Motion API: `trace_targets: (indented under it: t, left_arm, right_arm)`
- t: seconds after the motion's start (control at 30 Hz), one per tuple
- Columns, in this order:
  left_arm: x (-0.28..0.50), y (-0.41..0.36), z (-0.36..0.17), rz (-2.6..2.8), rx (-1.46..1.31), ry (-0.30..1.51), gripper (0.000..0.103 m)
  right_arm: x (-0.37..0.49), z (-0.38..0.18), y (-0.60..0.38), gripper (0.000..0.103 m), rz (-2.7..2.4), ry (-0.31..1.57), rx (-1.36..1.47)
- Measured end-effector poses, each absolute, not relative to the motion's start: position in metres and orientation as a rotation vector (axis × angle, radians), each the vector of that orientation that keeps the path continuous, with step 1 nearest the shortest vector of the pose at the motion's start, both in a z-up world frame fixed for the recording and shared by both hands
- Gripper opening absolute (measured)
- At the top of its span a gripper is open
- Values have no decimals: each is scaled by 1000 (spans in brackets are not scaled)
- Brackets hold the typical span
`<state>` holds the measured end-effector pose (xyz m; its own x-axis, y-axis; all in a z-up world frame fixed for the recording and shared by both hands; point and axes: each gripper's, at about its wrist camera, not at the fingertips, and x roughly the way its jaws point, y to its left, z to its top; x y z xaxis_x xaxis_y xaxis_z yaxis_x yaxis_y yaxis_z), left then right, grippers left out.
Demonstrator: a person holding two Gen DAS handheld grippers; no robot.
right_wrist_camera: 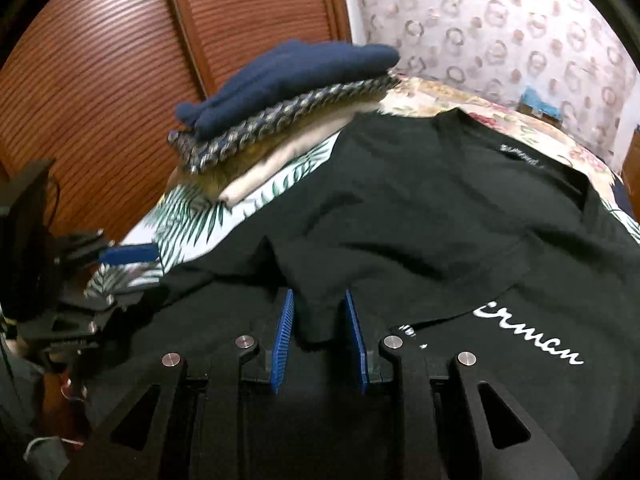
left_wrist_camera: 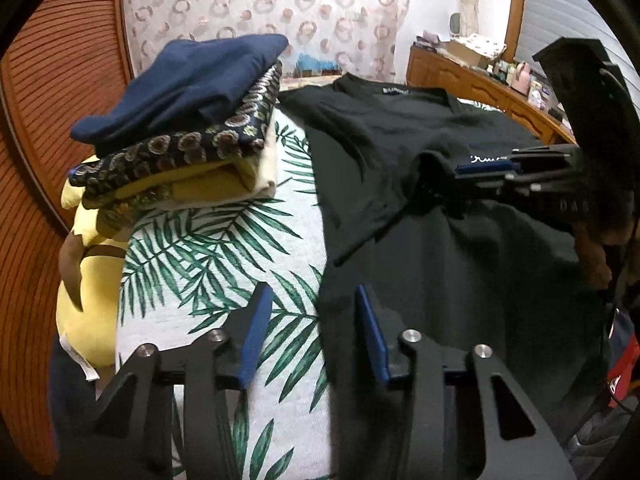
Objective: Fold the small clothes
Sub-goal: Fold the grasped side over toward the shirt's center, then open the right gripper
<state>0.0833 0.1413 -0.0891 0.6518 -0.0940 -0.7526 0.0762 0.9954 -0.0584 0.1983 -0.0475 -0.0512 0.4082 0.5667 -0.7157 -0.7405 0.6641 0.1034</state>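
Note:
A black T-shirt [left_wrist_camera: 400, 128] with white script lettering lies spread on a leaf-print bed sheet [left_wrist_camera: 208, 240], collar at the far end. My left gripper [left_wrist_camera: 314, 306] stands open astride the shirt's near left edge, one blue pad over the sheet and the other over the cloth. A raised fold of the black T-shirt [right_wrist_camera: 400, 200] sits between the blue pads of my right gripper [right_wrist_camera: 319, 312], which stand apart and are not pressing it. In the left wrist view the right gripper [left_wrist_camera: 460, 172] reaches in from the right, cloth bunched at its tips.
A stack of folded clothes [left_wrist_camera: 180, 120], navy on top, sits at the far left of the bed; it is also seen as the clothes stack [right_wrist_camera: 288, 92]. A yellow plush toy [left_wrist_camera: 88, 312] lies at the bed's left edge. Louvred wooden doors [right_wrist_camera: 100, 80] stand behind, and a cluttered wooden dresser [left_wrist_camera: 480, 80] at the far right.

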Motion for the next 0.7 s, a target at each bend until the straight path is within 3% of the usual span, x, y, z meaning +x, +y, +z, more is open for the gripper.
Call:
trace_targets:
  t: [0.07,0.13,0.2,0.33,0.4,0.47,0.7]
  left_arm:
    - [85,141,-91,-108,-26,864,34]
    - [84,140,-91,-129,-39,858,16]
    - [81,135,-88,-143,-39,841,6]
    - [62,134,-66,-107,-21,753,4]
    - [52,136,-53,-105,-24,717,4]
    - [44,134,-45,-102,-11,705,4]
    - [42,141,-49,-51,2,716,4]
  right_arm:
    - [194,-54,-44,27,833,798,-269]
    - [193,-55,-43,27,823,793,-295]
    - [190,-53,-44,27,816,789,-318]
    - [201,-56,-37,27,794,788,-352]
    - [196,-54,-42,10,804,778,-347]
    - [196,-54,-44,5,827,766,-353]
    - [177,-41,-69,5,860,732,-354]
